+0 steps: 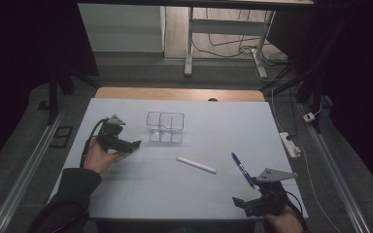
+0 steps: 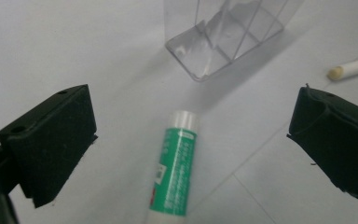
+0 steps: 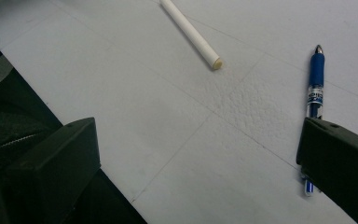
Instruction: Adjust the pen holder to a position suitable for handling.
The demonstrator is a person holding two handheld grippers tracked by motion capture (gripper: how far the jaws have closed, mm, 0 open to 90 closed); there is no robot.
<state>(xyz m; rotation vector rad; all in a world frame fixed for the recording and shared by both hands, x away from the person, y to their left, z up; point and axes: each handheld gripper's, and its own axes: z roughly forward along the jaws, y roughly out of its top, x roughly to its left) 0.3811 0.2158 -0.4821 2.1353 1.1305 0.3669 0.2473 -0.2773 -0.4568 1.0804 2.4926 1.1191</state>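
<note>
White foam-like sheet [image 1: 126, 194] covers the table, faint seams across it. Left gripper [image 1: 135, 144] sits at the sheet's left side, held in the person's left hand [image 1: 98, 156], jaws spread wide and released, nothing between the pads. In the left gripper view a green-and-white glue stick [image 2: 173, 172] lies flat on the sheet between the two open jaws, white cap pointing away toward the clear plastic organizer [image 2: 228, 37], no contact with either jaw. Organizer stands upright past the glue stick, divided into compartments, looks empty. White chalk-like stick [image 1: 196, 165] lies near mid-sheet, between organizer and right gripper, well apart from both. Right gripper [image 1: 237, 202] sits low at the near right edge of the sheet, jaws open, holding nothing. Blue pen [image 1: 242, 170] lies just beyond it; in the right gripper view the pen [image 3: 315, 84] runs partly behind the right-hand jaw, contact cannot be told.
</note>
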